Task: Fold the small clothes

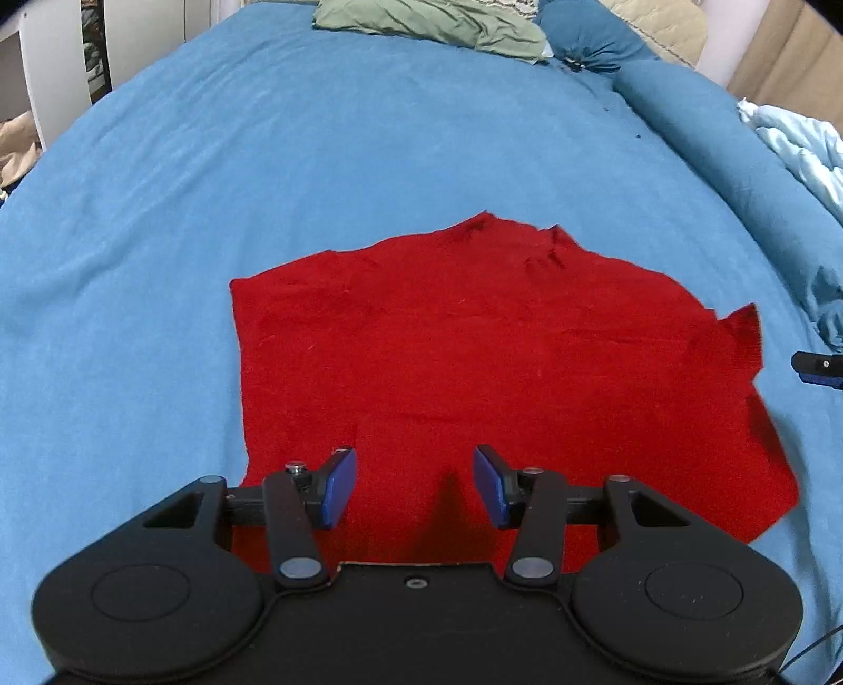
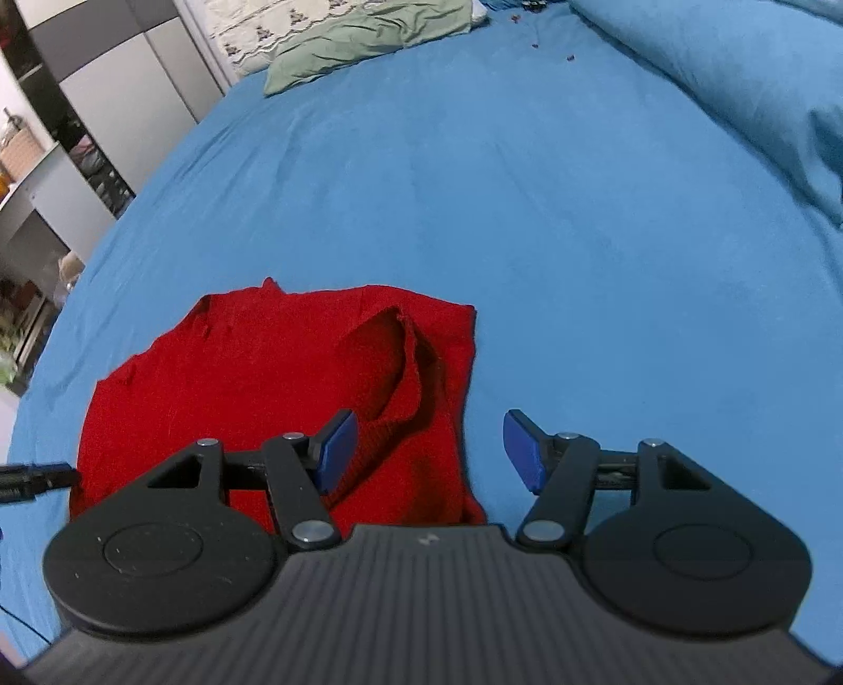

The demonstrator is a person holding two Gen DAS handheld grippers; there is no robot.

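A small red knitted garment (image 1: 474,342) lies spread flat on the blue bed sheet (image 1: 263,158). My left gripper (image 1: 413,463) hovers open over its near edge, with only cloth below the blue pads. In the right wrist view the same garment (image 2: 237,379) shows a folded-over opening with a ribbed rim (image 2: 408,369). My right gripper (image 2: 429,427) stands open over the garment's right edge, its left pad above the red cloth and its right pad above bare sheet. A tip of the right gripper shows at the edge of the left wrist view (image 1: 816,369).
A crumpled green cloth (image 1: 432,23) lies at the far end of the bed. A rolled blue duvet (image 1: 685,121) and a pale blue quilt (image 1: 801,153) run along the right side. A wardrobe and shelves (image 2: 131,95) stand past the left edge.
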